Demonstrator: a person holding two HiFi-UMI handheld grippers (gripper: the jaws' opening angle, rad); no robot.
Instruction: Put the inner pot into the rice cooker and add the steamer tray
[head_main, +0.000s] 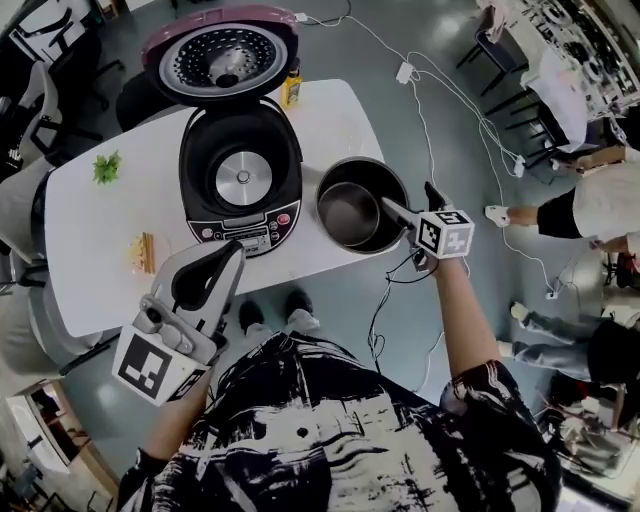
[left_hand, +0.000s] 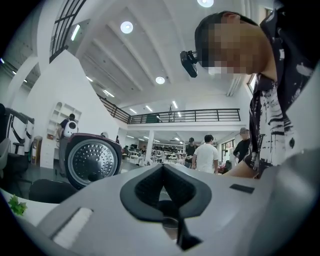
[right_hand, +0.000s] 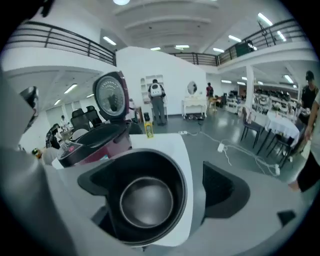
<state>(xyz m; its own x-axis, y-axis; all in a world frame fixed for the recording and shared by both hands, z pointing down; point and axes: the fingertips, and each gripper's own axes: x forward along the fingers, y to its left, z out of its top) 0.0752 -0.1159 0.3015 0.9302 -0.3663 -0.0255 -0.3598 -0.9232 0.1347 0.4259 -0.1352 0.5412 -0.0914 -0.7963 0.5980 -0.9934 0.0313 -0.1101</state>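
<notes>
The rice cooker (head_main: 240, 175) stands open on the white table (head_main: 90, 210), its perforated lid (head_main: 222, 55) tipped back and its cavity empty. To its right, at the table's edge, sits the dark inner pot (head_main: 358, 205). My right gripper (head_main: 392, 207) is open at the pot's right rim, one jaw reaching over it. In the right gripper view the pot (right_hand: 147, 200) lies between the spread jaws of that gripper (right_hand: 150, 175), with the cooker (right_hand: 92, 140) behind it. My left gripper (head_main: 233, 252) hangs shut and empty before the cooker's front. I see no steamer tray.
A green sprig (head_main: 107, 167), a small orange item (head_main: 143, 252) and a yellow bottle (head_main: 291, 88) lie on the table. Cables (head_main: 440, 110) run across the floor at the right, where a person (head_main: 600, 205) sits. Chairs (head_main: 40, 90) stand at the left.
</notes>
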